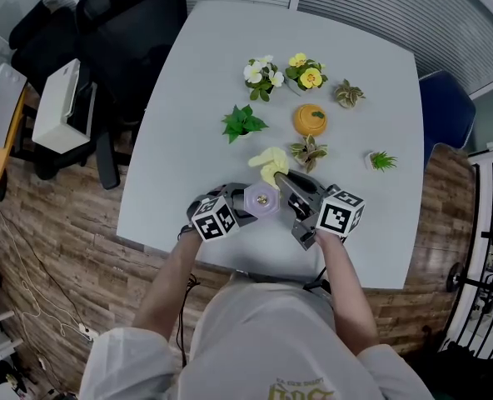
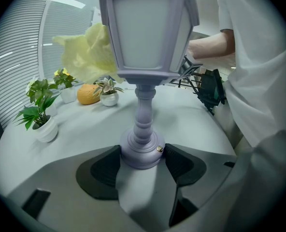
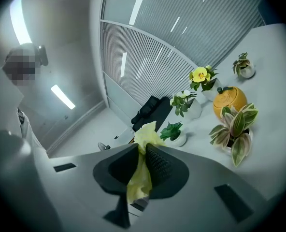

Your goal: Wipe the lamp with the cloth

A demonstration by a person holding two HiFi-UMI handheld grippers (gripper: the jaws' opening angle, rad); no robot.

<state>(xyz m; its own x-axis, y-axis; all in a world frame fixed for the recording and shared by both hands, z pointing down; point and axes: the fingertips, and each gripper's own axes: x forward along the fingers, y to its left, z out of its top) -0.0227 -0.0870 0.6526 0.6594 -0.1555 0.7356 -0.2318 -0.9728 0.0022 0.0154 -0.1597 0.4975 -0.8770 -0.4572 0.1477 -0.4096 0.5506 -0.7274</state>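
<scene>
Nearest us, our left gripper (image 2: 142, 159) has its jaws closed on the round base of the pale lilac lantern-style lamp (image 2: 148, 42) — upright near the white table's (image 1: 205, 98) front edge — while our right gripper (image 3: 142, 151) pinches the crumpled yellow cloth (image 3: 139, 178) just beside its shade.

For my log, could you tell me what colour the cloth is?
Pale yellow; the cloth shows best in the right gripper view.

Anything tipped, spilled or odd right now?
Nothing stands out. The lavender lantern-shaped lamp stands upright, its base gripped by the left hand-held gripper; the right hand-held gripper pinches the yellow cloth; the potted plants sit upright.
</scene>
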